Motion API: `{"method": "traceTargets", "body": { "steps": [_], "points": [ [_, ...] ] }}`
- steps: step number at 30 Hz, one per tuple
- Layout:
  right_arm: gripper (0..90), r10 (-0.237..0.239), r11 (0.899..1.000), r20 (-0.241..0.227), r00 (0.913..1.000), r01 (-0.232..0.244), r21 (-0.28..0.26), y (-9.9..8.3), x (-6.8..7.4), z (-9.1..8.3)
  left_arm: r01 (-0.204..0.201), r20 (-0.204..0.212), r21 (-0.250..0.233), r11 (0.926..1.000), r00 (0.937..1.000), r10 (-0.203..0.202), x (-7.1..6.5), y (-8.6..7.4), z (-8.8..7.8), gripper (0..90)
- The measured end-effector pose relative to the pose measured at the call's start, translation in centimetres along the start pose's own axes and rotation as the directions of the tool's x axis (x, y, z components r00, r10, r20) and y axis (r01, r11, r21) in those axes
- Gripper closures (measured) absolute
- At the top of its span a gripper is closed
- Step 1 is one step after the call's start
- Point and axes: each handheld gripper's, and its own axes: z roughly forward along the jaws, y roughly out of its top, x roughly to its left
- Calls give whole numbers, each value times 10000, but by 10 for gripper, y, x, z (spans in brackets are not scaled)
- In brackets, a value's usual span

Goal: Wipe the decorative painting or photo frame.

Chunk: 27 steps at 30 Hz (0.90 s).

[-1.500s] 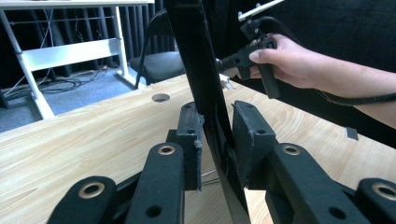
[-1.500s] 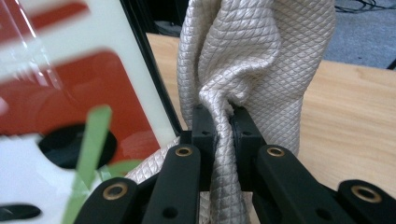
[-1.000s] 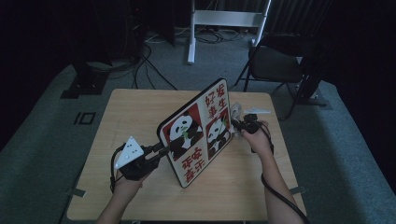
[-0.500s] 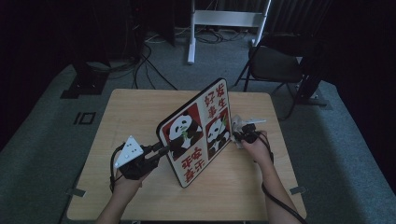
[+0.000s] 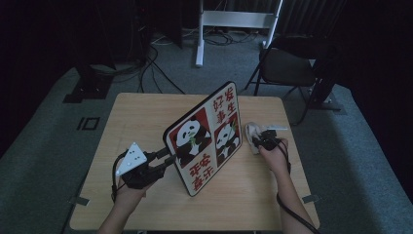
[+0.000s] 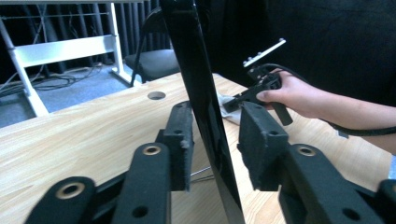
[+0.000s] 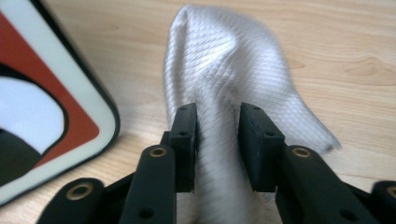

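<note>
presently the flat rounded-corner panda board [image 5: 208,139], glossy with a thin black edge, stands tilted on the pale woodgrain table [image 5: 146,112], its edge between the left gripper [image 6: 212,140] jaws, which have just been opening, a gap visible on the right pad's side. beside the board, the right gripper [image 7: 217,140], jaws also just opening, straddles a crumpled white waffle-weave cloth [image 7: 233,79]; whether they still pinch it i cannot tell.

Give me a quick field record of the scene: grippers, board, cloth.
left gripper: jaws just opening, astride the panda board's edge, one pad apart from it
right gripper: jaws just opening, white cloth between the pads
panda board: upright, tilted, on the table
white cloth: bunched on the table beside the board
</note>
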Motion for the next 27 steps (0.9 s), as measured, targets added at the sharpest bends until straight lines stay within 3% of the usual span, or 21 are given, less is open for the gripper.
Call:
{"method": "traceTargets", "body": {
  "steps": [10,19,22,27],
  "points": [
    [484,54,9940,39,10000,-50,-1095,8,-4,-19,144,163,275,9995,9998,-148,0,-5,-11,519],
    [424,-35,9916,-154,9999,15,-1293,5,-2,-30,490,38,690,9964,9988,-494,8,-21,-14,400],
    [395,-154,9917,-181,9997,130,-1281,1,-1,-31,797,142,923,9925,9966,-813,14,-31,-13,360],
    [388,-253,9920,-241,9994,221,-1240,-5,1,-34,1137,-107,1244,9857,9935,-1132,23,-46,-12,324]
  ]
}}
